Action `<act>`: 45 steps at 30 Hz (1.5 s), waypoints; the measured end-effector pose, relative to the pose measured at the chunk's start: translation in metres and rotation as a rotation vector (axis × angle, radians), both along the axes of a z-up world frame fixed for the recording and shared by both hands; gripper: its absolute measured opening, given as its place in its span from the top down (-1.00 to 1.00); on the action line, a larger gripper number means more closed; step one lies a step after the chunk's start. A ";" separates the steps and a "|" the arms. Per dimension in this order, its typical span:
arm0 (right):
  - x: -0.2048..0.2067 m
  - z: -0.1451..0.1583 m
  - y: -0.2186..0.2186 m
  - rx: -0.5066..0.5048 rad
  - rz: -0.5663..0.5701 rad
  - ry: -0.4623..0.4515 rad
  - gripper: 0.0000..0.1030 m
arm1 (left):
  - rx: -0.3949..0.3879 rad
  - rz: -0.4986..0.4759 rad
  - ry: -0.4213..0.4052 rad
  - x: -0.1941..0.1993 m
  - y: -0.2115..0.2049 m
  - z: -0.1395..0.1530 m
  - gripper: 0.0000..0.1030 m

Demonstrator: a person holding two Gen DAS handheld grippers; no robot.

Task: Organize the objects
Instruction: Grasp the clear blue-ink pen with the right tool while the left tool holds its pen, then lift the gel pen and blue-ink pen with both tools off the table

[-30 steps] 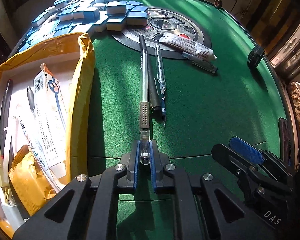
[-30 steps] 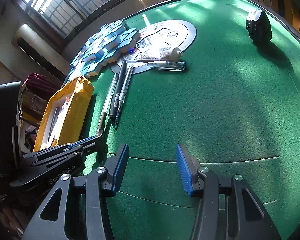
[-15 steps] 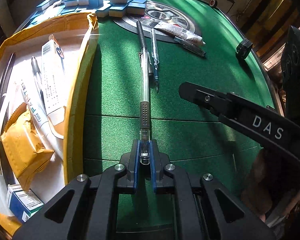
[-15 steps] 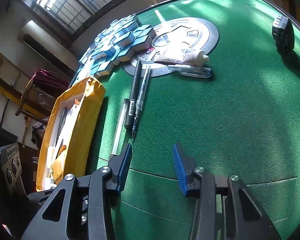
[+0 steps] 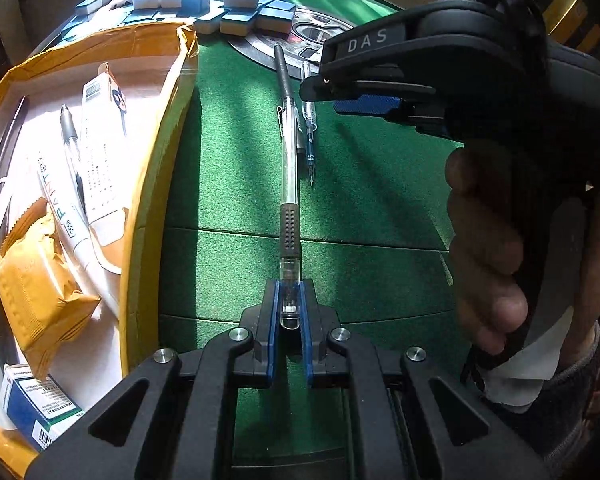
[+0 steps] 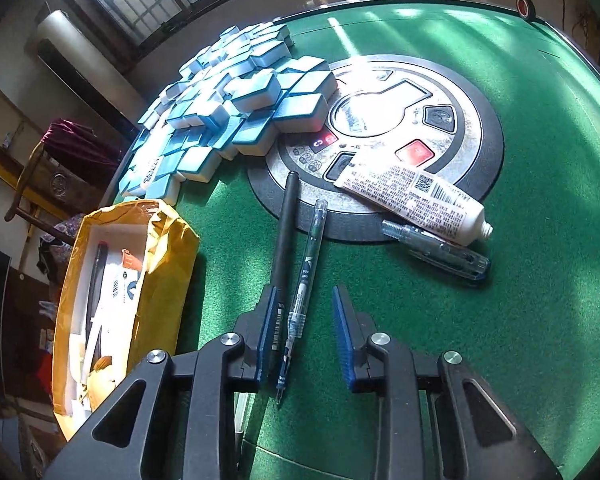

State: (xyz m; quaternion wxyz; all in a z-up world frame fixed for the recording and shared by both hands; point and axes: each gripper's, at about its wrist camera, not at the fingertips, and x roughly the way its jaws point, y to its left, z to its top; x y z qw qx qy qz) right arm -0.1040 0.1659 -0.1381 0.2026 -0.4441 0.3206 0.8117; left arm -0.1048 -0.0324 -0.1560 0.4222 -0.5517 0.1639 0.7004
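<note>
Green felt table [image 6: 440, 340]: bears all loose items. Since a second ago the clear pen has been drawn back along it toward the near edge, clear of its two neighbours.

Yellow-wrapped box [image 5: 156, 168]: stands open at the left of the table, just beside the held pen, already stocked with a paint marker, a carton, a wrapped packet and pens. It is judged to be the collecting place.

Mahjong tiles [image 6: 228, 96]: heaped at the far left, partly over the round control panel [image 6: 460, 128]; unchanged.

White tube [image 6: 416, 196]: lies on the panel's rim, touching a capped blue-tinted pen [image 6: 436, 246]; neither has been disturbed.

Right gripper [image 6: 304, 332]: brought forward over the last second from open felt; jaws now stand wide, straddling the blue pen [image 6: 306, 280], with the black pen [image 6: 282, 236] against the outer side of its left finger. Nothing is yet clamped. A grasp of the blue pen is judged imminent; the black pen could be nudged on closing.

Left gripper [image 5: 288, 312]: jaws closed narrowly on the clear pen [image 5: 290, 160], gripped at its tip end, barrel pointing away and lifted off the felt or nearly so; which cannot be told. Transfer to the box is judged to be the pending step.
</note>
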 end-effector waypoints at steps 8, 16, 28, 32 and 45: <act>-0.011 -0.008 -0.004 0.077 0.027 -0.073 0.84 | 0.008 0.009 -0.066 -0.001 -0.004 -0.001 0.86; 0.046 -0.007 -0.025 0.030 0.028 -0.045 0.85 | -0.018 -0.010 -0.050 0.012 -0.006 0.000 0.86; 0.115 -0.008 -0.042 0.006 -0.019 0.015 0.84 | 0.006 -0.016 0.013 0.027 -0.003 0.007 0.26; 0.118 -0.008 -0.042 0.001 -0.027 0.035 0.84 | -0.002 -0.027 0.040 0.028 0.013 0.008 0.16; 0.131 -0.009 -0.043 -0.012 -0.057 0.061 0.84 | -0.088 -0.091 0.187 0.023 0.048 -0.001 0.84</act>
